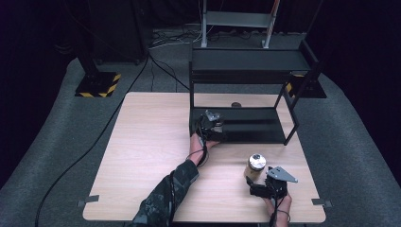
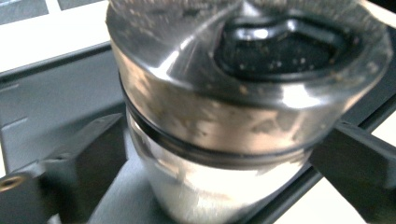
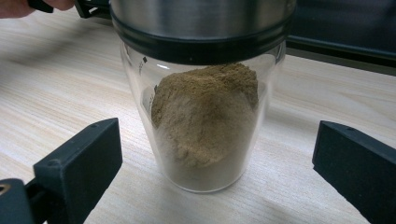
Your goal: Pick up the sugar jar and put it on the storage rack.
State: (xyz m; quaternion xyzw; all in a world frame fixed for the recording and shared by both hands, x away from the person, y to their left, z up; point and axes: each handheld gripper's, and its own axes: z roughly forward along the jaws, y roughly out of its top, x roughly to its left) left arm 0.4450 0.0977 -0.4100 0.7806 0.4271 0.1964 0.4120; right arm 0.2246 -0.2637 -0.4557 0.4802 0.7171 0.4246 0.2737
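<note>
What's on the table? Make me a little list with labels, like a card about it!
Table: light wood table
Rack: black shelf rack at the far side
Left gripper: at the rack's bottom shelf, jaws around a white-powder jar
Right gripper: jaws open on either side of the brown-powder jar, not touching
Brown-powder jar: upright on the table, metal lid on

Rack blocks the table's far right (left half seems open).
</note>
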